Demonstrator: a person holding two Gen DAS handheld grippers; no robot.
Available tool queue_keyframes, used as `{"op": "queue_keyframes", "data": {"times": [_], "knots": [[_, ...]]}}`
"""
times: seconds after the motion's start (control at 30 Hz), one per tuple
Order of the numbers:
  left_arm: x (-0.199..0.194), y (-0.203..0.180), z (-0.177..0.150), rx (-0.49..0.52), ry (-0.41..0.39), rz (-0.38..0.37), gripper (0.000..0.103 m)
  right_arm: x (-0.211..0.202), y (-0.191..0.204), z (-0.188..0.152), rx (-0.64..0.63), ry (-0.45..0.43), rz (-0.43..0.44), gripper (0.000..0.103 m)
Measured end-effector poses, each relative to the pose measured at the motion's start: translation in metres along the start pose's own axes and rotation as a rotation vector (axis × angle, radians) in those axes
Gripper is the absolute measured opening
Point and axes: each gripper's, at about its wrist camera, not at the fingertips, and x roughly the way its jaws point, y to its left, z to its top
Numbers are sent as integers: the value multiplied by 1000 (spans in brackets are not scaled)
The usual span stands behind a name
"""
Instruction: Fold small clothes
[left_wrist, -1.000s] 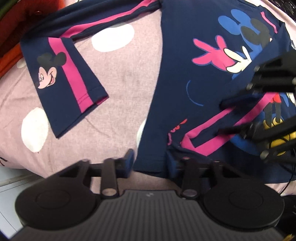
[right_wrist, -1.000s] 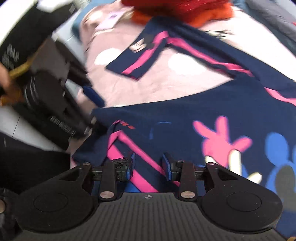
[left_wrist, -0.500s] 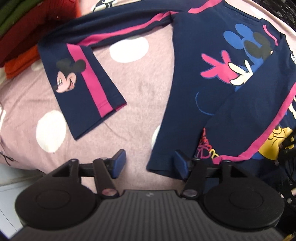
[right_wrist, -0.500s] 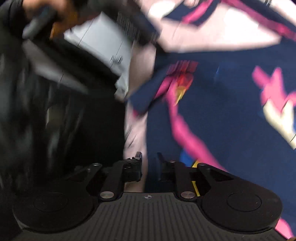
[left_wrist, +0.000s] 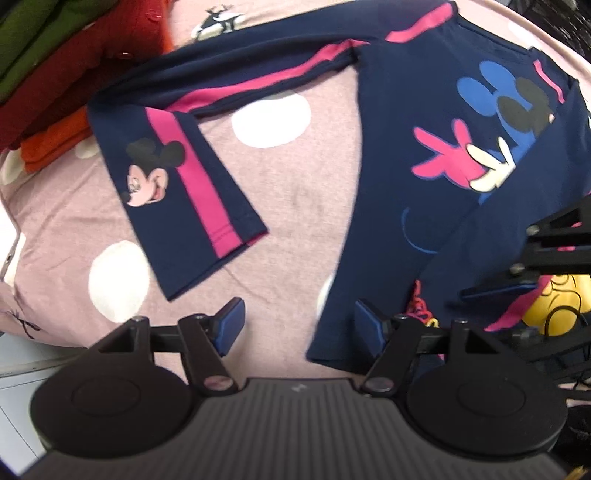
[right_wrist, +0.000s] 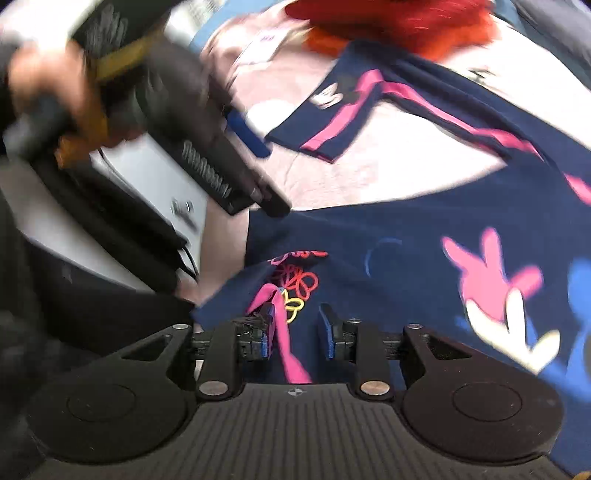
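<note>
A navy long-sleeved child's top with pink stripes and cartoon-mouse prints (left_wrist: 388, 177) lies flat on a pink white-spotted blanket (left_wrist: 288, 206), one sleeve folded over its front; the left gripper (left_wrist: 298, 324) gapes wide at the hem; the right gripper (right_wrist: 297, 330), part-open, holds nothing; its view is motion-blurred.

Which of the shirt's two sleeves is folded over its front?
The sleeve beside the right gripper lies across the shirt's front print. The other sleeve, with the Mickey face, stretches out on the pink spotted blanket.
</note>
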Motion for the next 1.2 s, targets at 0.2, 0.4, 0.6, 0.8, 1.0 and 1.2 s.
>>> {"op": "queue_keyframes", "data": {"times": [0.2,0.4,0.6,0.8,1.0,1.2], "knots": [[-4,18,-5,-65,-6,0,66,34,-13,10,241,121,289,56],[1,18,-11,-67,13,7,67,28,-11,-6,383,103,572,88],[1,13,-12,-35,15,9,68,19,-45,-8,546,-21,438,93],[-2,22,-9,-46,2,41,71,50,-41,16,456,77,416,94],[-14,63,-12,-199,-39,166,83,51,-55,42,590,-151,237,103],[-10,65,-28,-176,-69,41,74,25,-72,25,613,-197,157,103]]}}
